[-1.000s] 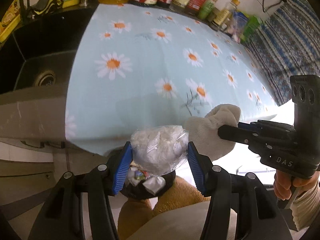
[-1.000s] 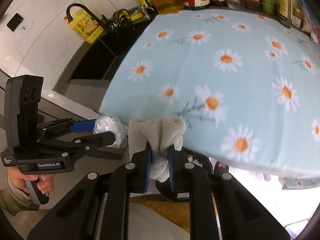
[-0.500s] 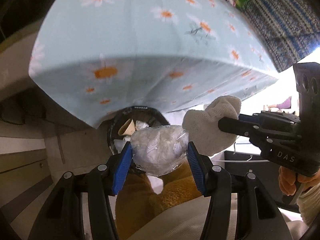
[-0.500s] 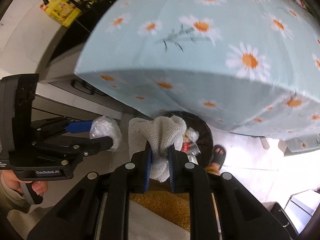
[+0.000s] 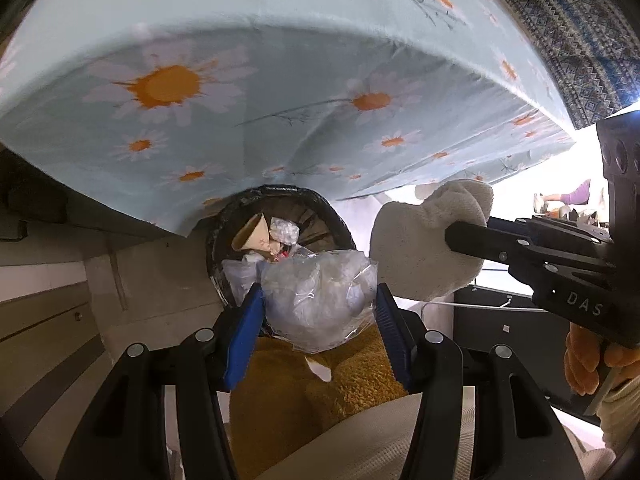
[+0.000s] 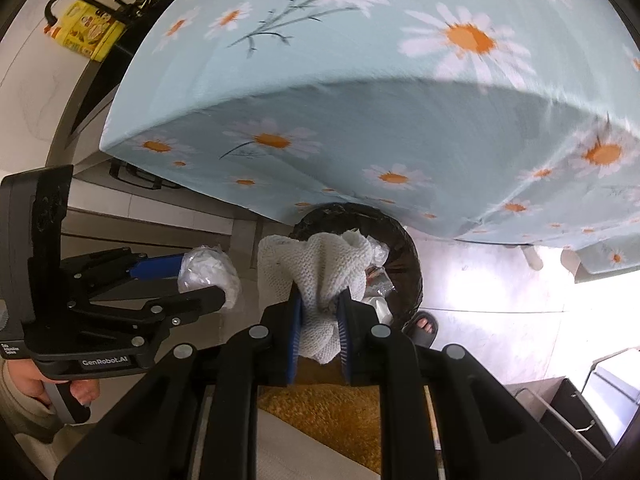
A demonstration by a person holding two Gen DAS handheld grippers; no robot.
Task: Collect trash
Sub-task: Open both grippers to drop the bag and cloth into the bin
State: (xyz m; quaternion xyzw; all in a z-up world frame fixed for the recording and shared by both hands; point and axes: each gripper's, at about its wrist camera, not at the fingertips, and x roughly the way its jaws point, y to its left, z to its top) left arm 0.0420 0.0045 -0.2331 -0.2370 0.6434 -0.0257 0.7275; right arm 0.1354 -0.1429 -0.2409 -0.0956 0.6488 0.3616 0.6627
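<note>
My left gripper [image 5: 318, 300] is shut on a crumpled clear plastic bag [image 5: 316, 296], held above the near rim of a black trash bin [image 5: 320, 210] on the floor under the table edge. The bin holds a paper cone and wrappers. My right gripper [image 6: 320, 306] is shut on a white knitted cloth [image 6: 320, 264], held over the same bin [image 6: 408, 264]. In the left wrist view the cloth [image 5: 428, 248] hangs just right of the bag. In the right wrist view the left gripper [image 6: 200, 276] with the bag [image 6: 208, 272] is to the left.
A table with a light-blue daisy cloth [image 5: 280, 80] overhangs the far side of the bin. A yellow jug [image 6: 86, 34] stands by a dark sink at the upper left. A sandalled foot [image 6: 424, 326] stands right of the bin. My orange-clad lap [image 5: 320, 384] is below the grippers.
Both grippers have dropped from table height to below the table edge and moved toward the bin, which now looks larger and nearer. Each still holds its item.
</note>
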